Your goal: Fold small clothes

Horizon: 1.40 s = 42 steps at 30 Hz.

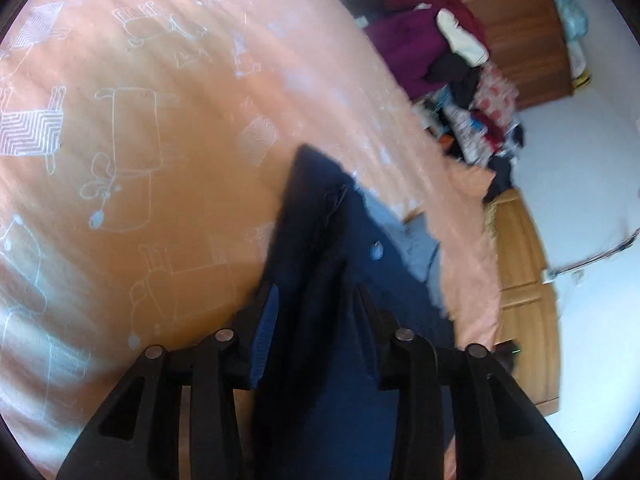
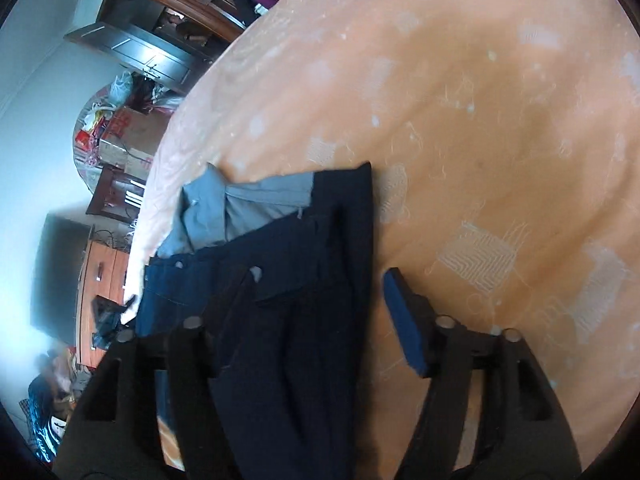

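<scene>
Both pictures are blurred, so small parts are hard to make out. In the left wrist view the dark blue trousers (image 1: 320,264) fill the low middle of the frame, and their lower end is cut off by the bottom edge. The left gripper (image 1: 316,300) is seen at the bottom middle, with cloth bunched between its two fingers; one blue pad (image 1: 266,336) can be seen, while the other is hidden by the cloth. The fingers look pressed on the trousers, though the blur makes this less than sure. In the right wrist view the right gripper (image 2: 320,280) sits at the bottom, and its fingers are spread wide apart. Its right pad (image 2: 404,320) is bare, with nothing touching it, and its left finger is partly covered by a fold of the trousers (image 2: 296,292). The trousers are dark navy, with a lighter grey-blue lining (image 2: 244,208) turned out at the waist, toward the left middle of that frame. A small pale button (image 2: 255,272) is seen near the waist. The trousers lie on a peach bedsheet (image 2: 480,120) with pale drawn shapes on it. In the upper right of the left wrist view a heap of clothes (image 1: 432,44) is seen, but the single pieces cannot be told apart.
</scene>
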{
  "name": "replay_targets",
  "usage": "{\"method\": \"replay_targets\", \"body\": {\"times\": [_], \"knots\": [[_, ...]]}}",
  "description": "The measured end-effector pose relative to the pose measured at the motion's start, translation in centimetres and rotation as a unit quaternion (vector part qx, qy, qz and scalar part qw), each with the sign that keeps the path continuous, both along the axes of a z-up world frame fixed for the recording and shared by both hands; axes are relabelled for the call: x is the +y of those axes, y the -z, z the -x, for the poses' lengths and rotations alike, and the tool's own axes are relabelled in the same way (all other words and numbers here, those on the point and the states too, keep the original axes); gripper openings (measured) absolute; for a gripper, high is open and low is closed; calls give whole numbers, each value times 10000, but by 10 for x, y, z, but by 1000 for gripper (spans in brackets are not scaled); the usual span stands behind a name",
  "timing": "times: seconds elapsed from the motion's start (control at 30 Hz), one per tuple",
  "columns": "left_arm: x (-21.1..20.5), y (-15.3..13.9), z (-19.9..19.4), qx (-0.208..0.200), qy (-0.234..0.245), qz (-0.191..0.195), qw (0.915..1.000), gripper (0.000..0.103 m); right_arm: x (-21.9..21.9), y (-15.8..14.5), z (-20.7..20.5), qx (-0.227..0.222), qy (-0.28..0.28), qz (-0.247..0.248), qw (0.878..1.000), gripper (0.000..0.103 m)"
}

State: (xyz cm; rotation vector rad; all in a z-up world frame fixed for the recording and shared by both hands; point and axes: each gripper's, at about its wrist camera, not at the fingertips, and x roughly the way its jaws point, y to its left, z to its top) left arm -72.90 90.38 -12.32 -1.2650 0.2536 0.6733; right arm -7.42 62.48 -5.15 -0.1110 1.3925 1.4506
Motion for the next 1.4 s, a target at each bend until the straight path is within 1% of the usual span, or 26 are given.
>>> {"method": "replay_targets", "body": {"times": [0.03, 0.07, 0.13, 0.2, 0.33, 0.37, 0.47, 0.57, 0.63, 0.67, 0.7, 0.73, 0.83, 0.93, 1.0, 1.03, 1.07, 1.1, 1.13, 1.17, 1.23, 1.27, 1.3, 1.33, 1.37, 1.4], "knots": [[-2, -5, 1, -44, 5, -117, 9999, 61, -1, 0, 4, -89, -72, -42, 9999, 69], [-6, -12, 2, -41, -23, -271, 9996, 70, -2, -2, 9, -208, -137, -106, 9996, 69], [-13, -23, 7, -25, -85, -461, 9989, 71, 0, -4, 16, -359, -290, -198, 9987, 69], [-19, -33, 9, 76, -107, -594, 9981, 71, 1, -6, 25, -728, -423, -156, 9963, 65], [-46, -48, -2, 295, 231, -846, 9957, 71, 6, 1, 27, -1122, -438, 36, 9927, 45], [-63, -58, 10, 294, 321, -896, 9950, 72, 6, 2, 24, -1101, -436, 52, 9930, 44], [-89, -59, 12, 394, 477, -950, 9936, 72, 5, 1, 21, -1097, -472, 27, 9928, 46], [-109, -58, 17, 481, 493, -946, 9931, 72, 10, 4, 23, -1049, -524, 22, 9931, 57], [-119, -57, 20, 437, 496, -950, 9933, 72, 18, 7, 27, -1140, -603, 70, 9916, 55], [-120, -57, 21, 427, 485, -953, 9934, 73, 23, 6, 31, -1232, -623, 71, 9904, 34], [-123, -56, 21, 415, 487, -946, 9935, 73, 26, 3, 33, -1348, -615, 23, 9890, 17], [-126, -56, 21, 420, 475, -940, 9935, 73, 27, -2, 32, -1355, -598, -70, 9889, 11], [-128, -54, 21, 463, 476, -953, 9932, 73, 28, -1, 29, -1366, -552, -151, 9890, 9], [-129, -48, 25, 497, 414, -873, 9941, 73, 27, 12, 23, -1164, -454, -125, 9921, 10], [-135, -48, 29, 492, 376, -823, 9947, 73, 25, 16, 17, -969, -376, -83, 9945, 19], [-143, -50, 31, 445, 370, -825, 9949, 73, 21, 14, 15, -985, -270, -73, 9947, 29], [-152, -52, 32, 380, 386, -842, 9950, 73, 14, 5, 19, -1263, -230, -33, 9917, 38], [-162, -55, 33, 337, 454, -874, 9946, 73, 6, -6, 27, -1619, -218, -30, 9866, 44], [-170, -58, 30, 400, 527, -920, 9936, 74, -2, -13, 32, -1746, -190, -81, 9844, 50], [-178, -60, 26, 544, 556, -866, 9932, 75, -13, -22, 40, -1693, -151, -197, 9852, 52], [-191, -62, 13, 425, 884, -999, 9901, 76, -33, -27, 56, -1516, -106, -306, 9879, 57], [-192, -59, 7, 350, 988, -1013, 9893, 78, -41, -27, 64, -1499, -118, -329, 9881, 59], [-191, -56, 2, 379, 1010, -1007, 9890, 78, -48, -25, 71, -1498, -125, -331, 9881, 60], [-187, -46, -1, 566, 1007, -953, 9887, 78, -56, -22, 76, -1497, -99, -288, 9883, 61], [-181, -32, 3, 874, 811, -724, 9902, 74, -64, -19, 77, -1469, -51, -232, 9889, 61], [-178, -24, 9, 918, 646, -519, 9923, 68, -71, -17, 77, -1445, 10, -187, 9893, 61]]}}
